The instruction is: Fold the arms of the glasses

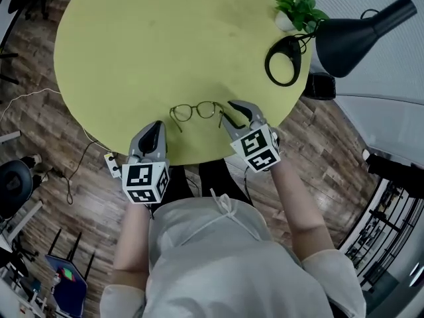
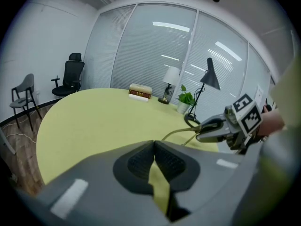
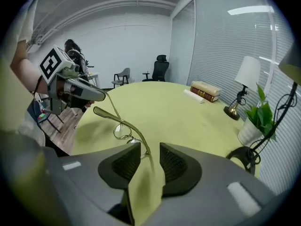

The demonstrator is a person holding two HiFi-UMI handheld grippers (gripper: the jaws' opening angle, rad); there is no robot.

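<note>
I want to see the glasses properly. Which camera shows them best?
The head view: the whole glasses lie open on the table. The right gripper view shows the arms and part of the lenses; the left gripper view only thin bits of the frame.

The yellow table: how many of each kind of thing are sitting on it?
Lamps: 2, a black lamp and a white-shaded lamp
Plant: 1
Glasses: 1
Book stack: 1
Total: 5
</note>
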